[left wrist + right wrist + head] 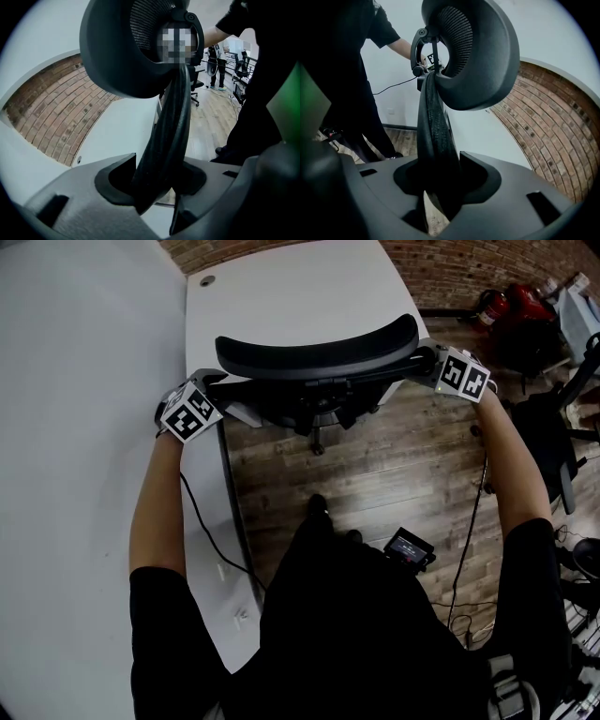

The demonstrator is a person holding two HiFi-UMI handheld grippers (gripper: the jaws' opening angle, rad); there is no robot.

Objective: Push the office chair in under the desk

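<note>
- Clamped on the backrest rims of the black mesh-backed office chair (319,352): left gripper (159,180) on the left, right gripper (443,183) on the right.
- Backrest crosswise between the 2, at the near edge of the white flat-topped desk (291,287), dead ahead.
- Equally near; even forward push needed.

Count: office chair (317,357) ×1, 12 o'clock. Desk (300,287) ×1, 12 o'clock. Grippers ×2: left gripper (214,382) 10 o'clock, right gripper (424,360) 2 o'clock. Person (356,634) ×1, 6 o'clock.
</note>
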